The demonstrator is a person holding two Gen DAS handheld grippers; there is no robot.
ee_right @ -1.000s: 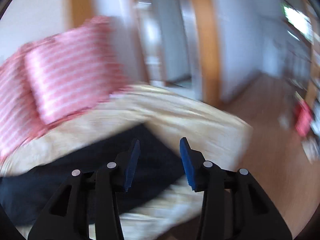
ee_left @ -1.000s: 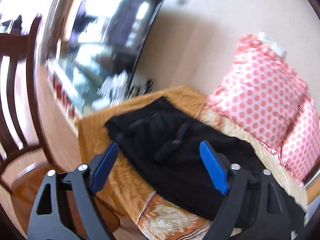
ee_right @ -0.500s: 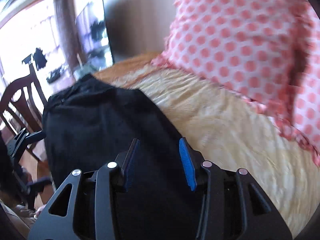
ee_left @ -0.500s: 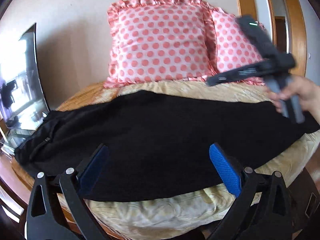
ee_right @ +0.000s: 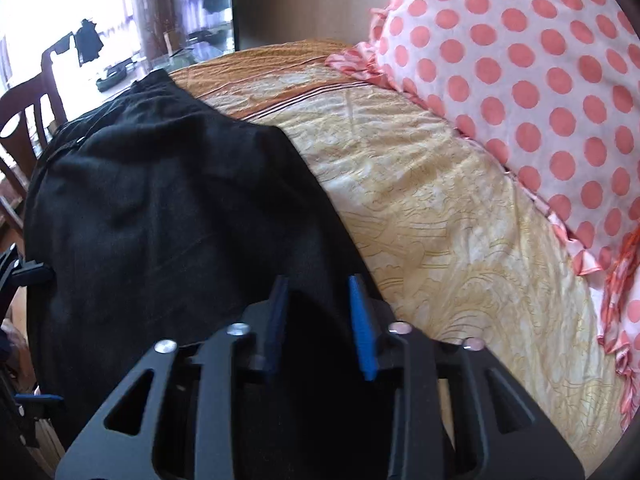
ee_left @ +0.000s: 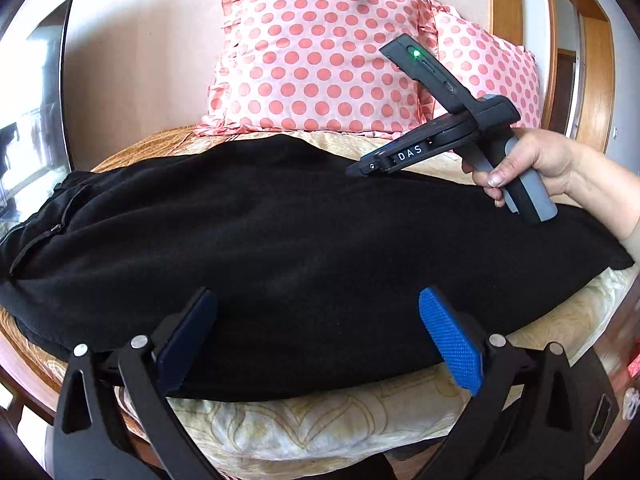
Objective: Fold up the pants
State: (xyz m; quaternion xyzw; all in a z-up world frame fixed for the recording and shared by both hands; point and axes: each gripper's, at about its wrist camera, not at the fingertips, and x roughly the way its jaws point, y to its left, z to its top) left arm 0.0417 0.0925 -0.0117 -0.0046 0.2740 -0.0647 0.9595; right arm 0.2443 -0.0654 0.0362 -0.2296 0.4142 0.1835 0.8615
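Black pants [ee_left: 288, 248] lie flat lengthwise across a yellow patterned bed cover [ee_left: 304, 424], waistband at the left. My left gripper [ee_left: 316, 336] is open wide and empty, just above the pants' near edge. My right gripper [ee_right: 318, 320] is open with a narrower gap, empty, low over the pants [ee_right: 160, 208] near their far edge. Its body also shows in the left wrist view [ee_left: 440, 136], held by a hand above the pants' right half.
Pink polka-dot pillows [ee_left: 320, 64] lean against the wall behind the pants; one [ee_right: 540, 80] is at my right. A dark TV screen [ee_left: 36, 100] stands at the left. A wooden chair [ee_right: 24, 128] stands beyond the bed's end.
Both grippers swung round and settled over the pants. The right gripper came down lower over the pants' far edge. Both stayed open.
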